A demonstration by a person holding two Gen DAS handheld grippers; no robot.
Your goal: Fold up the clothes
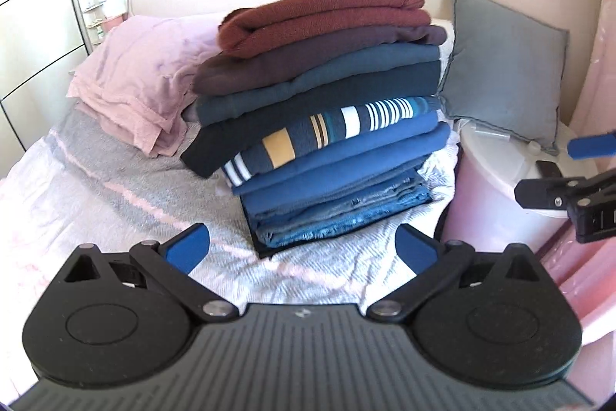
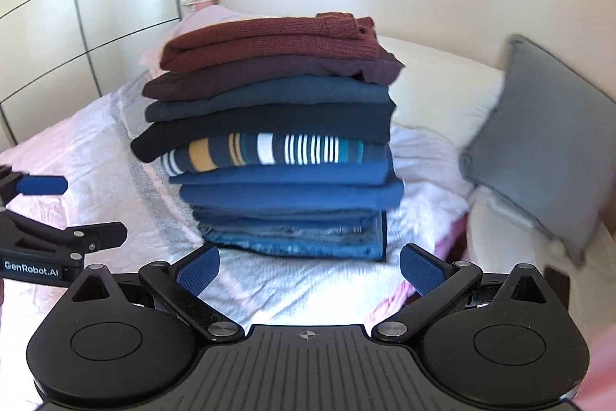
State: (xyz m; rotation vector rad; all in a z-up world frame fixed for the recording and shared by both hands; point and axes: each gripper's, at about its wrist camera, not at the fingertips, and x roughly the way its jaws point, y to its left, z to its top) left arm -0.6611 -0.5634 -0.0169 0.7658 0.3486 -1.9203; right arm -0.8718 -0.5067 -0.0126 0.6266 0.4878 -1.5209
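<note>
A tall stack of folded clothes [image 1: 323, 110] stands on the bed, maroon knit on top, dark and teal layers, a striped garment in the middle, blue pieces and denim below. It also shows in the right wrist view [image 2: 277, 141]. My left gripper [image 1: 302, 245] is open and empty, just in front of the stack's base. My right gripper [image 2: 310, 268] is open and empty, also just short of the stack. Each gripper shows in the other's view, the right one [image 1: 569, 176] at the right edge and the left one [image 2: 57, 214] at the left edge.
The bed cover [image 1: 115, 203] is white and grey with pink streaks. A pink pillow [image 1: 142, 76] lies left of the stack. A grey cushion [image 1: 504, 72] leans on a white round bedside table [image 1: 496, 180] to the right. A wardrobe [image 2: 77, 6] stands at left.
</note>
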